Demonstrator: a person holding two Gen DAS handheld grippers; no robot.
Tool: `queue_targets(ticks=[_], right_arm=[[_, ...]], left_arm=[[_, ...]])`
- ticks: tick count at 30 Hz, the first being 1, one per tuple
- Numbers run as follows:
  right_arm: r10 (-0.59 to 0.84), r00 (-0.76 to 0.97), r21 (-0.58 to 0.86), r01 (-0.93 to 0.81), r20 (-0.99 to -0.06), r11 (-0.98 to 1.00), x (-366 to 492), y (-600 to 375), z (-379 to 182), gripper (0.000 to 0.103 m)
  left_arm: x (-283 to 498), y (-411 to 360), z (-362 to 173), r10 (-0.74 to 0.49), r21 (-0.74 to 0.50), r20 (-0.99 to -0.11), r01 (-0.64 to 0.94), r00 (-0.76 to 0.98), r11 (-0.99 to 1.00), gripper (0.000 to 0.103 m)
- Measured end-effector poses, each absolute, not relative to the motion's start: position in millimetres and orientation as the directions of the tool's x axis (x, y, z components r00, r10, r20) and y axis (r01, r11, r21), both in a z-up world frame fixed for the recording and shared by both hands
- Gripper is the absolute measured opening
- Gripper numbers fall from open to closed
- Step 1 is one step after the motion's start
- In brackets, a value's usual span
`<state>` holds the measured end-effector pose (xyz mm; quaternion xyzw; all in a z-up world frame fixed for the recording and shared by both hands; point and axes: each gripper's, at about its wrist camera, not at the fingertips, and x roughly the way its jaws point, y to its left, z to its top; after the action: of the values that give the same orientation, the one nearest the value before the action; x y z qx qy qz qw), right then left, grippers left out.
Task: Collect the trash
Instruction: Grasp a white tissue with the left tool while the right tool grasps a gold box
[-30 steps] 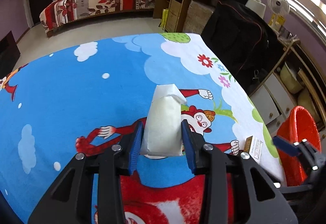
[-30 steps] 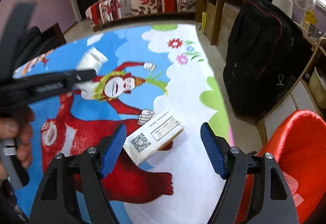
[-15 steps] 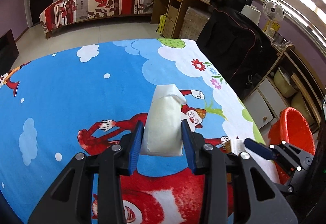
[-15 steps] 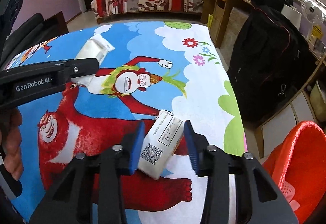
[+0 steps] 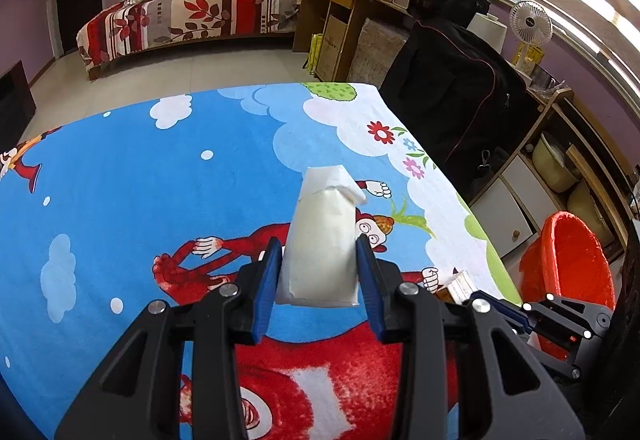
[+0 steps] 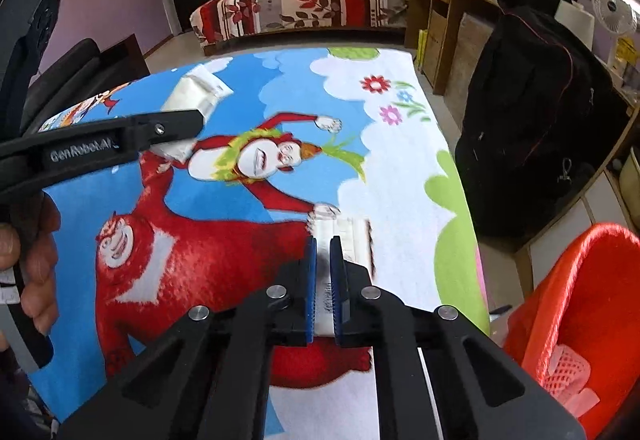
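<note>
My left gripper (image 5: 319, 264) is shut on a white soft packet (image 5: 324, 240) and holds it above the cartoon cloth. The packet also shows in the right wrist view (image 6: 192, 95), clamped by the left gripper's fingers (image 6: 160, 129). My right gripper (image 6: 323, 272) is shut on a small white carton (image 6: 344, 236) with printed labels, held edge-on at the cloth's right side. The carton shows in the left wrist view (image 5: 460, 284), beside the right gripper (image 5: 496, 310). A red bin (image 6: 584, 304) stands low to the right.
The cartoon cloth (image 5: 160, 179) covers the table. The red bin (image 5: 568, 264) holds white net-like trash (image 6: 568, 372). A black bag (image 6: 532, 111) and wooden shelves (image 5: 532, 183) stand along the right. A bed (image 5: 192, 19) is at the back.
My right gripper has closed on the white carton, which turned edge-on between its jaws. My left gripper has kept its hold on the white packet.
</note>
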<state>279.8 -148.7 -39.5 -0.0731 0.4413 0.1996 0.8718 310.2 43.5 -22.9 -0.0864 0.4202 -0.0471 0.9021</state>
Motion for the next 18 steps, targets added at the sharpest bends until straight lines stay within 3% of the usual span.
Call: queue_targets(ticks=[4, 9, 11, 12, 16, 17, 18], right_arm=[[0.276, 0.536, 0.059, -0.386, -0.798, 0.921, 277.2, -160.6, -38.6, 0.01], [0.287, 0.544, 0.071, -0.383, -0.788, 0.921, 277.8, -161.7, -34.8, 0.032], [0.292, 0.545, 0.066, -0.395, -0.786, 0.916, 276.8, -156.4, -34.9, 0.049], [0.294, 0.54, 0.061, -0.406, -0.789, 0.912, 276.5, -152.1, -36.4, 0.05], [0.25, 0.534, 0.012, -0.409, -0.808, 0.912, 279.4, -142.7, -48.2, 0.047], [0.243, 0.534, 0.0, -0.414, -0.81, 0.91, 279.3, -141.9, -49.7, 0.033], [0.246, 0.52, 0.002, -0.424, -0.818, 0.906, 279.8, -140.9, -52.2, 0.027]], left_arm=[[309.3, 42.4, -24.9, -0.162, -0.198, -0.75, 0.016, 0.641, 0.98, 0.037], [308.8, 39.4, -25.6, -0.173, -0.209, -0.744, 0.021, 0.645, 0.978, 0.037], [307.7, 39.0, -24.4, -0.179, -0.216, -0.74, 0.023, 0.649, 0.976, 0.037], [307.1, 38.8, -23.9, -0.179, -0.216, -0.739, 0.023, 0.65, 0.976, 0.037], [303.0, 38.2, -20.6, -0.179, -0.215, -0.734, 0.026, 0.655, 0.976, 0.037], [301.8, 38.0, -19.7, -0.18, -0.216, -0.732, 0.028, 0.657, 0.976, 0.037], [300.3, 37.4, -18.4, -0.181, -0.215, -0.73, 0.03, 0.659, 0.976, 0.037]])
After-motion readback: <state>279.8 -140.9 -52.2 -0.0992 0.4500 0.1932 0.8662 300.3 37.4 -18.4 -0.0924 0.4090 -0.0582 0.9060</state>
